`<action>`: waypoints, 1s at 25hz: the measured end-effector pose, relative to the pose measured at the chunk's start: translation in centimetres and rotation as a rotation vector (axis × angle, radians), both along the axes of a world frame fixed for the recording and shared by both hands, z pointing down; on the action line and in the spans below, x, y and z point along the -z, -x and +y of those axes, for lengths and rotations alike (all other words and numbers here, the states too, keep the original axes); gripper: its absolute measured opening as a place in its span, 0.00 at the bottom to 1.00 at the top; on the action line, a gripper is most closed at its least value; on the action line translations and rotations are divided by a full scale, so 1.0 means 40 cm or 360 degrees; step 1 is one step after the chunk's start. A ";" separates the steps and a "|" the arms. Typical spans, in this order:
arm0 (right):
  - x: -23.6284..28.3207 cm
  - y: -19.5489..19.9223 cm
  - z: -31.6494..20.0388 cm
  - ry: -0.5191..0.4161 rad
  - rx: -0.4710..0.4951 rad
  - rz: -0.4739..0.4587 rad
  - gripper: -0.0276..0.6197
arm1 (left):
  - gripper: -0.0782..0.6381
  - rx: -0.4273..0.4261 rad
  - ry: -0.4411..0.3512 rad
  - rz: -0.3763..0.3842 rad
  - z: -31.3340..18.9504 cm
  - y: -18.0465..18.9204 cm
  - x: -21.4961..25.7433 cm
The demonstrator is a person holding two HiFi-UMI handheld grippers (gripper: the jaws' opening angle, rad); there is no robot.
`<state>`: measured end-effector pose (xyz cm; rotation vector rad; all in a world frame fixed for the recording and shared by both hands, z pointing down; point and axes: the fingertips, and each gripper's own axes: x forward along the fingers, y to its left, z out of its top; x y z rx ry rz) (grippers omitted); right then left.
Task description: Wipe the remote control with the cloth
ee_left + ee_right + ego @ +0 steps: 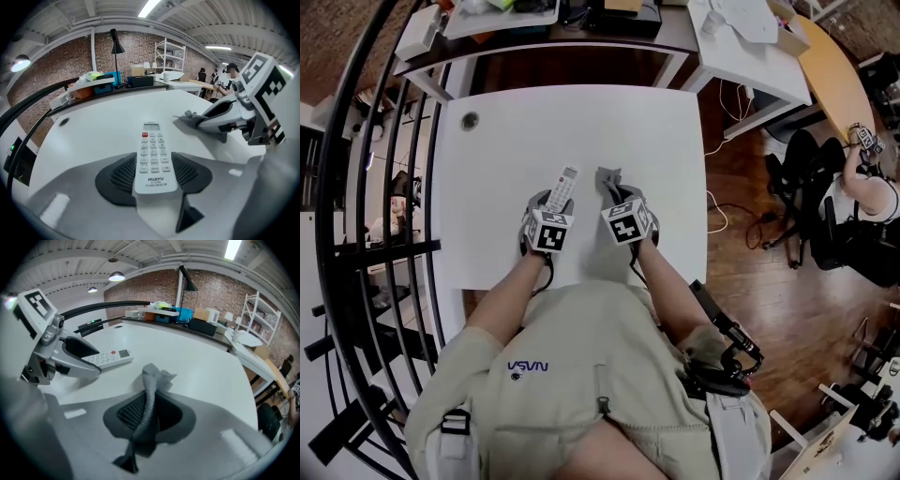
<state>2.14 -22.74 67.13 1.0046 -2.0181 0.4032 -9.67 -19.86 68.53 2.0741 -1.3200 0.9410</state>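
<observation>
A white remote control (pixel 565 184) (pixel 153 157) lies lengthwise between the pads of my left gripper (pixel 551 202) (pixel 153 176), which is shut on its lower half. Its buttons face up and its display end sticks out over the white table (pixel 506 169). Just to the right, my right gripper (pixel 622 195) (pixel 149 416) is shut on a grey cloth (pixel 609 178) (pixel 151 394). The cloth is bunched into a strip that pokes up past the fingertips. Both grippers point steeply down, side by side, close above the tabletop. Each gripper view shows the other gripper: the right one (pixel 220 117) and the left one (pixel 70 357).
A round cable hole (pixel 470 120) sits at the table's far left corner. Cluttered desks (pixel 581 19) with a black lamp (pixel 116 47) stand behind the table. A black railing (pixel 356 187) runs along the left. A seated person (pixel 862 197) is far to the right.
</observation>
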 end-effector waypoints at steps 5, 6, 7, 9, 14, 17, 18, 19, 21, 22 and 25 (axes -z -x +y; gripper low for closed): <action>-0.004 0.010 0.003 0.0036 0.0009 -0.0020 0.17 | 0.45 -0.0027 0.0042 -0.0011 0.009 -0.001 -0.021; -0.006 0.013 0.003 0.0043 0.0017 -0.0022 0.19 | 0.45 -0.0031 0.0043 -0.0013 0.009 -0.001 -0.022; -0.008 0.016 0.004 0.0050 0.0025 -0.0027 0.21 | 0.45 -0.0036 0.0045 -0.0011 0.008 -0.001 -0.024; -0.008 0.022 0.008 0.0062 0.0040 -0.0048 0.27 | 0.49 -0.0053 0.0043 0.0007 0.008 -0.005 -0.023; 0.055 0.023 0.018 -0.0024 0.0033 -0.0118 0.35 | 0.62 -0.0064 -0.0065 0.0106 0.009 -0.014 0.032; 0.125 0.009 0.023 -0.0157 -0.0038 -0.0172 0.35 | 0.62 -0.0042 -0.0168 0.0160 0.029 -0.007 0.118; 0.151 0.006 0.024 -0.0205 -0.0072 -0.0204 0.35 | 0.62 -0.0031 -0.0222 0.0177 0.033 -0.004 0.149; 0.177 0.003 0.026 -0.0250 -0.0109 -0.0242 0.35 | 0.62 -0.0021 -0.0278 0.0199 0.036 -0.002 0.179; 0.232 0.000 0.031 -0.0334 -0.0179 -0.0316 0.35 | 0.56 -0.0003 -0.0392 0.0245 0.042 0.002 0.239; 0.261 -0.002 0.034 -0.0375 -0.0209 -0.0349 0.35 | 0.52 0.0004 -0.0448 0.0262 0.045 0.004 0.269; 0.352 -0.008 0.057 -0.0500 -0.0289 -0.0430 0.26 | 0.24 0.0033 -0.0613 0.0260 0.055 0.021 0.360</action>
